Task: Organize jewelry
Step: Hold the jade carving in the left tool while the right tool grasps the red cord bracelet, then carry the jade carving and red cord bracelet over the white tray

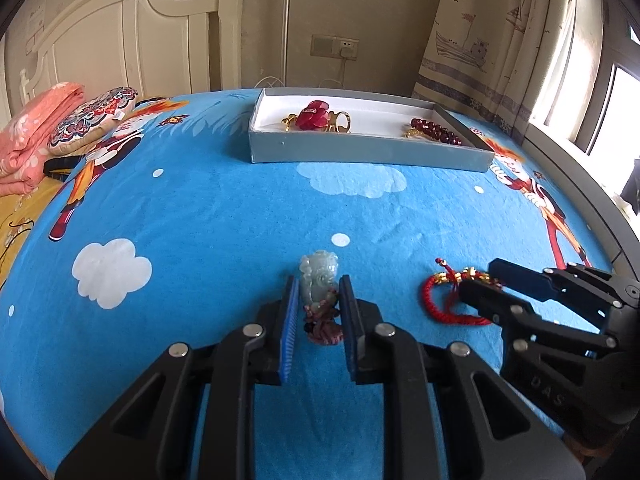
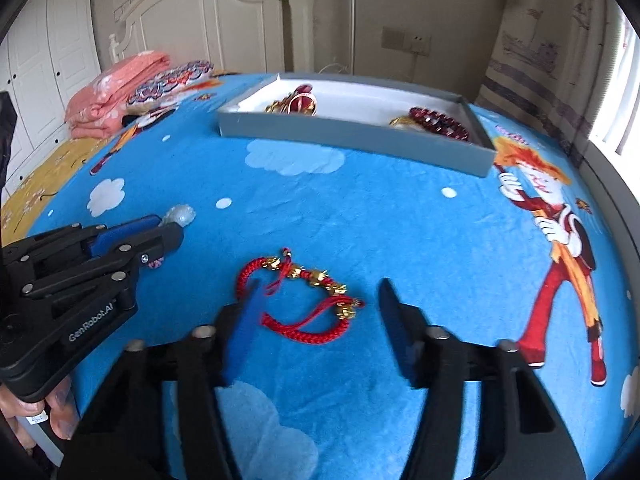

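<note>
Nearest in the left wrist view, the left tongs [image 1: 318, 308] are clamped on the pale green carved jade pendant with its dark red knotted cord [image 1: 320, 280], which stands upright between the blue pads just above the blue cartoon-print bedsheet [image 1: 200, 208]. The grip sits low, near the knot, so the stone could swing; carrying it level and slowly should keep it from slipping out.

At about three o'clock from the pendant lies the red braided cord bracelet with gold beads [image 2: 298, 296], flat on the sheet. The right tongs [image 2: 316, 312] straddle it, pads apart and not yet pressing. The left pad lies over the braid's left loop while the right pad stands clear of the beads. A good grasp would probably centre on the beaded stretch and go down to the sheet before closing, so the thin cord is caught.

Farther off, towards twelve o'clock, the shallow grey cardboard box with white lining [image 1: 360, 152] holds a red-and-gold ornament [image 1: 316, 116] on its left and a dark red bead bracelet [image 1: 436, 130] on its right; the middle is free for both pieces.
</note>
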Demonstrator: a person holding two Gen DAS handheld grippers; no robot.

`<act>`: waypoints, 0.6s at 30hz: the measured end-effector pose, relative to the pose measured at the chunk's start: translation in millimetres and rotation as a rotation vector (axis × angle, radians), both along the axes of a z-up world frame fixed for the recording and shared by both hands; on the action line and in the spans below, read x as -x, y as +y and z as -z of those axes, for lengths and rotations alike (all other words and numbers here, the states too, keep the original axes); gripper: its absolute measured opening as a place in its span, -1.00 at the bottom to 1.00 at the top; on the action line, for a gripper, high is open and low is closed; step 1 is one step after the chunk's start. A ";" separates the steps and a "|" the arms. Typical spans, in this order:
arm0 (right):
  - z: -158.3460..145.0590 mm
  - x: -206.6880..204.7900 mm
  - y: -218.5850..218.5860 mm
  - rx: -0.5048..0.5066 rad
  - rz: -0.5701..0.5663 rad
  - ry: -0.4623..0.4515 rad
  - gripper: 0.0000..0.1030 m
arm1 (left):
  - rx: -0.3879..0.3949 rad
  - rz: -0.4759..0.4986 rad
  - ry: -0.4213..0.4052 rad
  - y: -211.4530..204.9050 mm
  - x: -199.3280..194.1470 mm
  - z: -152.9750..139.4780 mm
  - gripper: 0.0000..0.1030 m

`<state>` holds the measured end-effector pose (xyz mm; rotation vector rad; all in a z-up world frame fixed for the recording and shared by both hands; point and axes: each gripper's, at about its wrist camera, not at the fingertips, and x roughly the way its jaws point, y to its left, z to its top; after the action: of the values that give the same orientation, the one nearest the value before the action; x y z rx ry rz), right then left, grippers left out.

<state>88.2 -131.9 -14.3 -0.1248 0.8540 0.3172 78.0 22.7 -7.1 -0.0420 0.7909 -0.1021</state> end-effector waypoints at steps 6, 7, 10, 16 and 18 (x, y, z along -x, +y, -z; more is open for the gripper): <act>-0.8 -1.9 2.0 -0.006 -0.011 -0.007 -0.74 | 0.005 -0.003 -0.006 1.8 -2.3 -1.2 -0.62; -0.8 -2.1 1.2 -0.013 -0.012 -0.007 -0.76 | 0.005 -0.003 -0.008 1.6 -2.9 -1.5 -0.62; -2.7 -0.2 -2.2 -0.029 -0.007 -0.019 -0.81 | 0.004 0.002 -0.010 0.9 -3.4 -2.8 -0.62; -7.9 2.3 -9.7 -0.058 0.008 -0.037 -0.81 | -0.001 0.011 -0.024 -1.7 -4.4 -9.2 -0.62; -11.4 2.3 -13.9 -0.069 0.017 -0.043 -0.81 | -0.003 0.017 -0.029 -3.4 -5.2 -11.7 -0.62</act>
<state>86.0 -145.8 -2.9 -0.0602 0.8000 0.3265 83.2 19.4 4.6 -0.0309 0.7623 -0.1173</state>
